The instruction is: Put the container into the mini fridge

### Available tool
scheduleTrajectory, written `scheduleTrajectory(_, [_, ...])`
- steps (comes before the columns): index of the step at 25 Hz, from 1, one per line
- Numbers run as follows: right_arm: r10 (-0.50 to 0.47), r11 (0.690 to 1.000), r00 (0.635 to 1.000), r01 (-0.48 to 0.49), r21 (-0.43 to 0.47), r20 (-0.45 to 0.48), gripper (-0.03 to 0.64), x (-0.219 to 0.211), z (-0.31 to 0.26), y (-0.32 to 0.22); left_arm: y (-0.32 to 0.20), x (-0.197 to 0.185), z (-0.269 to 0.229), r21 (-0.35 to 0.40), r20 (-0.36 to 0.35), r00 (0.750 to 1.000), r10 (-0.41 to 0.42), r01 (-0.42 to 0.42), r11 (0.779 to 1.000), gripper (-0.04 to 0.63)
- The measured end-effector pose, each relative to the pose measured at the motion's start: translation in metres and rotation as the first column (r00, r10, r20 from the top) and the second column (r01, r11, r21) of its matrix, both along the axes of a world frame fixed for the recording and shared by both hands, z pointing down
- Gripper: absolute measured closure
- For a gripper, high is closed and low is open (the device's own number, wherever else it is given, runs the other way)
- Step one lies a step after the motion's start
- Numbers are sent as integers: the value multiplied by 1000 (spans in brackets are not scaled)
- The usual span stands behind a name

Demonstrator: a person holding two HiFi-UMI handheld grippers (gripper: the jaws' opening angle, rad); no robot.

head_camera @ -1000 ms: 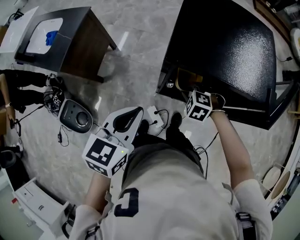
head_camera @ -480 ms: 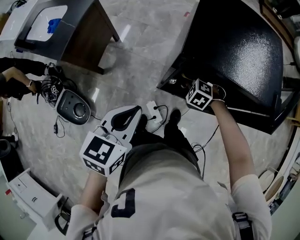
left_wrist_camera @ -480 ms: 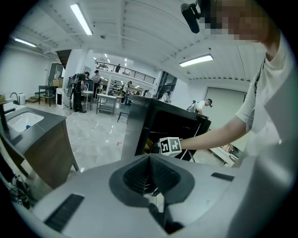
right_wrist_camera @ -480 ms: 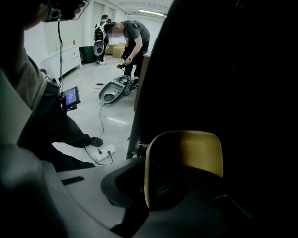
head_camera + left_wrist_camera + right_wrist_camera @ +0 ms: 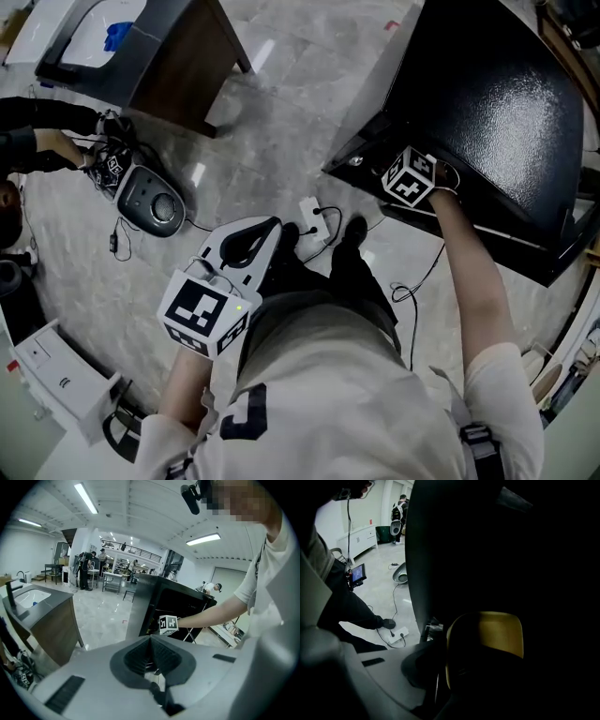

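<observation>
The black mini fridge (image 5: 497, 103) stands at the upper right of the head view, its front facing the person. My right arm reaches to that front; only the right gripper's marker cube (image 5: 410, 176) shows there, the jaws being hidden in the dark opening. In the right gripper view a yellow container (image 5: 485, 637) sits between the jaws of my right gripper (image 5: 440, 677), inside the dark fridge (image 5: 454, 536). My left gripper (image 5: 267, 228) is held by the person's waist, jaws closed together and empty (image 5: 151, 641). The fridge (image 5: 180, 604) shows ahead of it.
A dark cabinet with a sink (image 5: 169, 56) stands at the upper left. On the floor lie a grey round device (image 5: 148, 199), a white power strip (image 5: 312, 214) with cables, and a white box (image 5: 56, 375). Another person's arm (image 5: 37, 141) shows at the left edge.
My right gripper has moved farther into the fridge front, and the yellow container no longer shows in the head view. The left gripper has stayed by the waist.
</observation>
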State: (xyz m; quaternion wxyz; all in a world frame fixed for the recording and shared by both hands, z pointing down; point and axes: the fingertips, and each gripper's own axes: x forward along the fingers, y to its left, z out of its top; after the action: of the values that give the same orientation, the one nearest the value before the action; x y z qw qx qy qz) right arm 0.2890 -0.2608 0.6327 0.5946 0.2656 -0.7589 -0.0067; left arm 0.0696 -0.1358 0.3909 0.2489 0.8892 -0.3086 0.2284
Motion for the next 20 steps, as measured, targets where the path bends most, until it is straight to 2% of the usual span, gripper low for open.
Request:
scheduleTrajectory(8, [-31, 1000, 999, 31, 6, -18, 584, 6, 15, -16, 1, -3, 2, -17, 24, 998, -53, 54, 998, 541])
scheduleTrajectory(11, [-19, 999, 1000, 20, 28, -23, 584, 14, 21, -26, -5, -3, 4, -10, 33, 997, -66, 66, 998, 541])
scheduleTrajectory(15, [8, 999, 999, -6, 48, -48, 584, 13, 23, -29, -5, -20, 3, 3, 43, 995, -90, 90, 996, 541])
scheduleTrajectory(20, [61, 989, 996, -52, 136, -70, 569, 13, 13, -37, -1, -40, 3, 1, 51, 992, -116, 116, 993, 541])
